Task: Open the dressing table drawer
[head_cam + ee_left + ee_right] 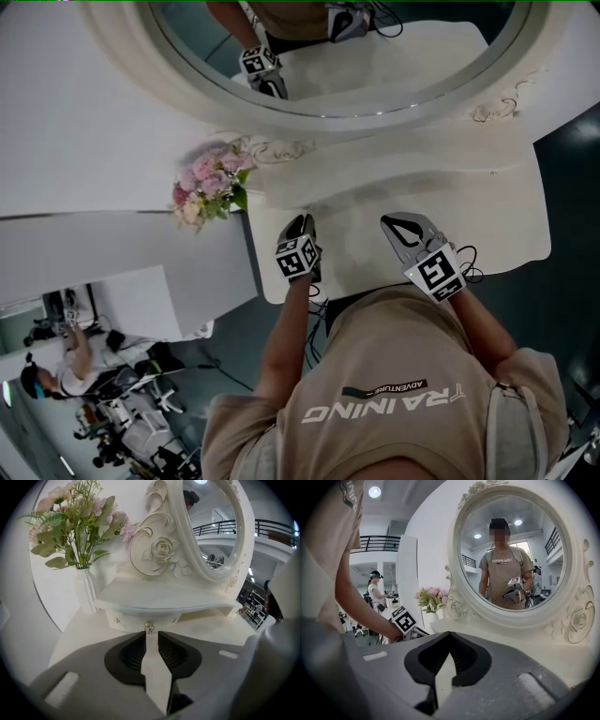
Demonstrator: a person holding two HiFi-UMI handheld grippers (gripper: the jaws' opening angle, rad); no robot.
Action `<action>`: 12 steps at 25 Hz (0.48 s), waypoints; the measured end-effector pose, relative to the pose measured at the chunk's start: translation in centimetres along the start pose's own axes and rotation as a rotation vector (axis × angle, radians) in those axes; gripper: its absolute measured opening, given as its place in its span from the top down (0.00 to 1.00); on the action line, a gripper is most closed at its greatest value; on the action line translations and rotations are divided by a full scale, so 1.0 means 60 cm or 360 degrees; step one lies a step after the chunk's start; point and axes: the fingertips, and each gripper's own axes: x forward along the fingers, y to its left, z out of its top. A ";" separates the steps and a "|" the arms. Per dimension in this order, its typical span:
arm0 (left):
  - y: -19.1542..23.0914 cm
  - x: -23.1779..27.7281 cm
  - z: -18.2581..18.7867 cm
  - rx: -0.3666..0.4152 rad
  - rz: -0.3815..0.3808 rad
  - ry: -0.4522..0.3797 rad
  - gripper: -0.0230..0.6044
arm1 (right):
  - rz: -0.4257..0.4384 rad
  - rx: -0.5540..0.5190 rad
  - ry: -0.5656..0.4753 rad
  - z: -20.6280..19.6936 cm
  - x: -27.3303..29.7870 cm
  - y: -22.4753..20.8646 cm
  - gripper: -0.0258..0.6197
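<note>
The white dressing table (506, 216) has a small drawer (131, 621) under its raised shelf, with a golden knob (149, 627) at the middle of the drawer front. My left gripper (150, 634) points at that knob, which sits just past the fingertips. Its jaws stand a narrow gap apart with nothing pressed between them. In the head view the left gripper (302, 223) lies over the tabletop near its left end, and the drawer is hidden there. My right gripper (395, 224) hovers over the tabletop further right; its tips (449, 634) meet and hold nothing.
A white vase of pink flowers (86, 592) stands left of the drawer, at the table's left corner (211, 187). The round carved mirror (513, 550) rises behind the shelf. A person in the background (375, 595) stands left of the table.
</note>
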 end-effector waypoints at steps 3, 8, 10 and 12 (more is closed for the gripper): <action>0.006 0.014 -0.003 -0.0036 0.0029 0.0019 0.76 | 0.0025 -0.0004 0.0020 -0.007 -0.002 -0.004 0.96; 0.010 0.037 -0.001 -0.0050 0.0040 0.0043 0.75 | 0.0040 0.0023 0.0041 -0.020 -0.002 -0.017 0.96; 0.007 0.045 0.006 -0.0055 0.0042 0.0041 0.75 | 0.0040 0.0036 0.0045 -0.021 -0.001 -0.026 0.96; 0.006 0.050 0.009 -0.0057 0.0058 0.0046 0.74 | 0.0038 0.0047 0.0047 -0.021 0.001 -0.033 0.96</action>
